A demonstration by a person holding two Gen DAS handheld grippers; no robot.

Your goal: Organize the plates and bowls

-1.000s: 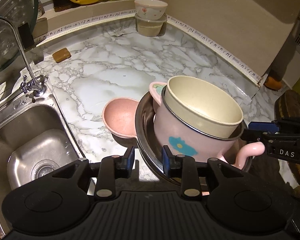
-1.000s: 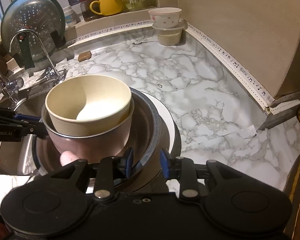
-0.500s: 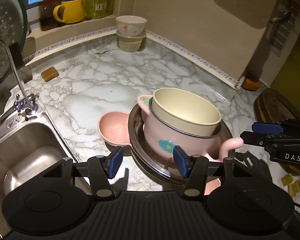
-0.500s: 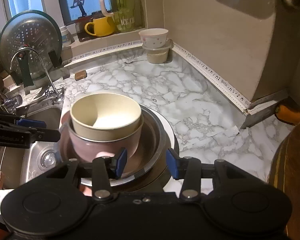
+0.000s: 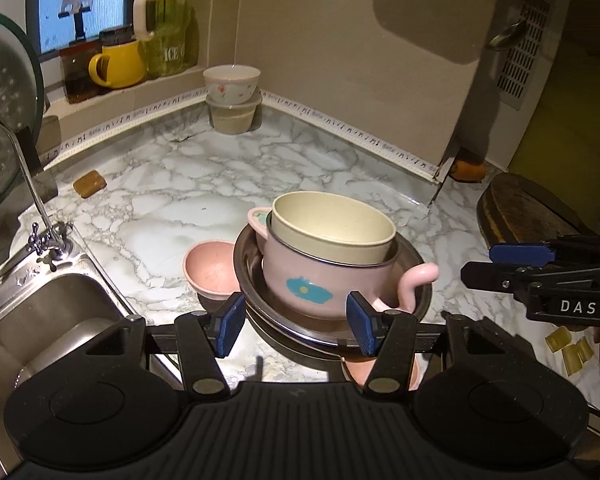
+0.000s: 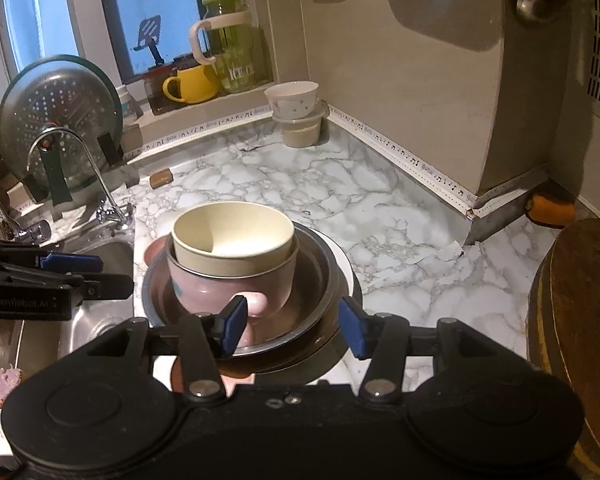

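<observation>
A stack stands on the marble counter: a cream bowl (image 5: 332, 228) (image 6: 232, 236) nested in a pink handled pot (image 5: 324, 280) (image 6: 228, 284), which sits in a steel bowl (image 5: 252, 276) (image 6: 324, 280) over a white plate (image 6: 350, 276). A small pink bowl (image 5: 210, 268) lies beside the stack on its left. My left gripper (image 5: 296, 328) is open and empty just in front of the stack. My right gripper (image 6: 292, 328) is open and empty at the stack's other side; it shows from the side in the left wrist view (image 5: 496, 264).
A steel sink (image 5: 48, 320) with a tap (image 5: 40, 216) lies to the left. Two stacked bowls (image 5: 231, 98) (image 6: 296, 114) stand in the far corner. A brown soap bar (image 5: 90, 184), a wooden board (image 6: 572, 320), a colander (image 6: 60, 116) and window-sill mugs (image 6: 192, 84) are around.
Both grippers have opened and drawn back and upward from the steel bowl's rim. The stack rests on the counter.
</observation>
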